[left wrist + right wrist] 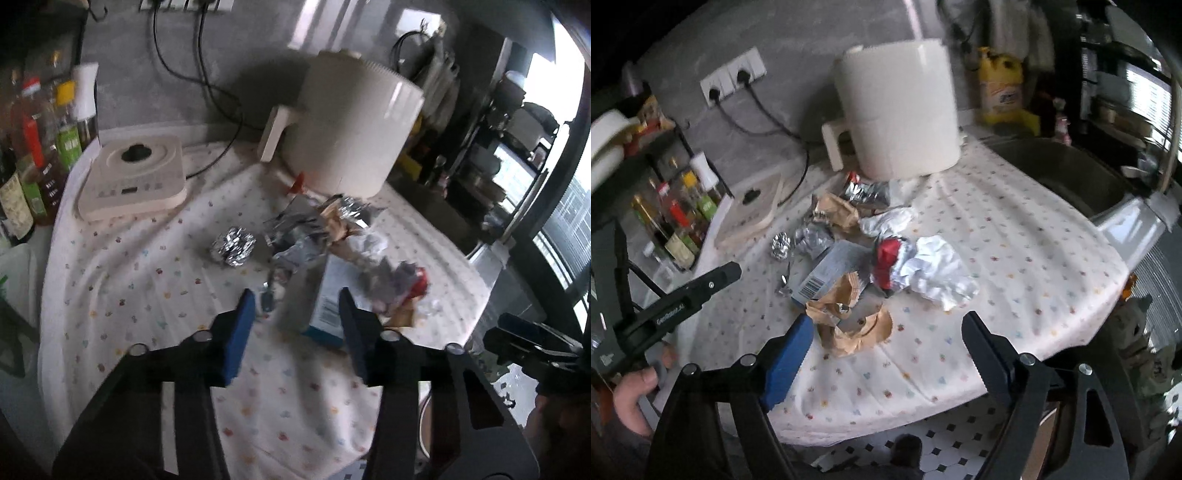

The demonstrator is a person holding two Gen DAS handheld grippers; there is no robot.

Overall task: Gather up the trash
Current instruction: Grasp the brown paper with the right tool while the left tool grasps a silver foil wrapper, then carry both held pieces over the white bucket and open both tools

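Observation:
Trash lies in a heap on the dotted tablecloth (1015, 236): a blue-and-white carton (327, 302) (831, 269), a foil ball (233, 246) (781, 245), a red-and-silver wrapper (886, 262), crumpled white paper (942, 273), and torn brown paper (849, 325). My left gripper (296, 295) hangs just in front of the carton, jaws apart. The carton shows between the fingertips, and I see no pad pressing on it. My right gripper (888, 319) stands wide open near the table's front edge, with the brown paper lying just beyond its blue finger (790, 354).
A white air fryer (351, 125) (897, 110) stands behind the heap. A flat white appliance (133, 177) and a rack of bottles (33, 155) are at the left. A steel sink (1063, 177) lies at the right, and tiled floor (942, 443) shows below the table edge.

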